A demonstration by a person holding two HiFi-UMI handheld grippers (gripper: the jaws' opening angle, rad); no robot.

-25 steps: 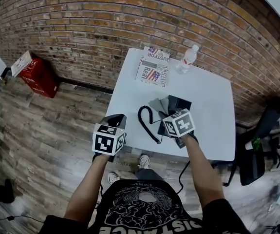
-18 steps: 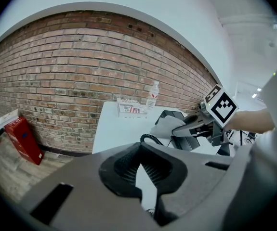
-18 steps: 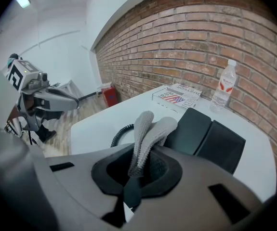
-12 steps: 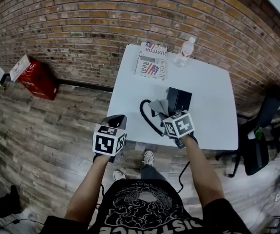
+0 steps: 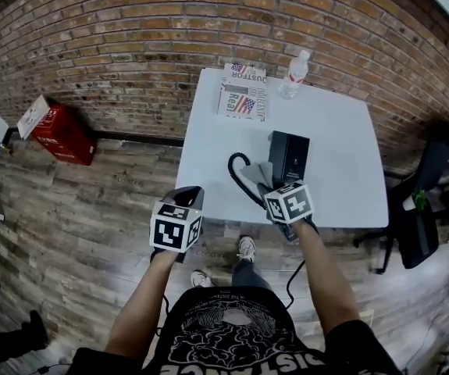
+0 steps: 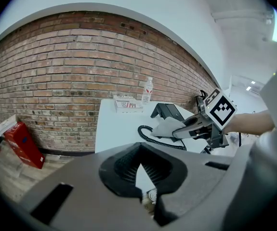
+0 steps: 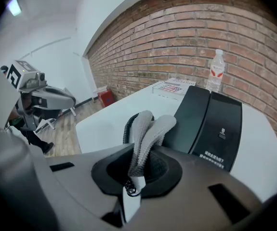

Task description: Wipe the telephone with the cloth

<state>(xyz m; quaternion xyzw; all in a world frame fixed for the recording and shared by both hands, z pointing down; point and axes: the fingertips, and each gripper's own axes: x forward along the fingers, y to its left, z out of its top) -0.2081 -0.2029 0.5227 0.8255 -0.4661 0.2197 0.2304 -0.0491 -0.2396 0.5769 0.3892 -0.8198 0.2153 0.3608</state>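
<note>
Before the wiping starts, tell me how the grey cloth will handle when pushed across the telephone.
Probably floppy: the cloth bunches in loose folds out of the shut right claw. Likely light, since that one pinch carries all of it. Its waffle-like weave suggests it will drag on the telephone rather than slip.

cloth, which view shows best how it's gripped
The right gripper view: the grey cloth stands folded, pinched in the right gripper's shut jaws. The head view shows a small grey patch beside the telephone; the left gripper view shows it small, from the side.
</note>
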